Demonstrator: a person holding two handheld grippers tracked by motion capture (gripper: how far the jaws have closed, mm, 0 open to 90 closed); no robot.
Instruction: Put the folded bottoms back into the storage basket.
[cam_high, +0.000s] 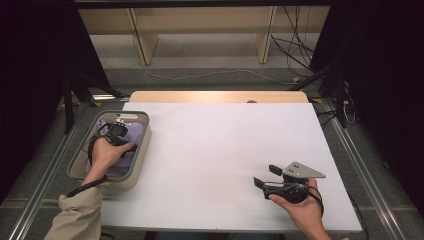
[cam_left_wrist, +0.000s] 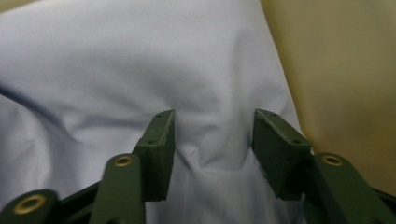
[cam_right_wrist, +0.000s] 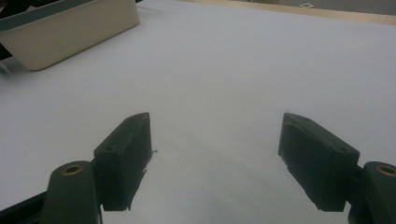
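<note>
Down in the beige bin (cam_high: 141, 150) at the left edge of the table (cam_high: 215, 150), my left gripper (cam_left_wrist: 212, 140) presses its tips into the pale lavender cloth (cam_left_wrist: 140, 70) that lies inside. My two left jaws stand partly apart, and a small ridge of the fabric rises between them; the creases run toward the tips, yet I cannot tell whether the pads really pinch that fold or only dent the cloth. From the high view the cloth (cam_high: 134, 136) lies within the bin's walls, with my left hand (cam_high: 104, 152) and its gripper (cam_high: 119, 131) over it and the tan sleeve (cam_high: 77, 215) trailing off toward the near edge.

My right gripper (cam_right_wrist: 215, 154) sits at the near right of the table, well apart from the bin, pointing left across the white surface. Its jaws are spread wide with nothing between them, just bare tabletop ahead and the bin's (cam_right_wrist: 70, 32) corner far off to the left. In the high view my right hand (cam_high: 300, 202) holds that gripper (cam_high: 265, 176) low over the table.
</note>
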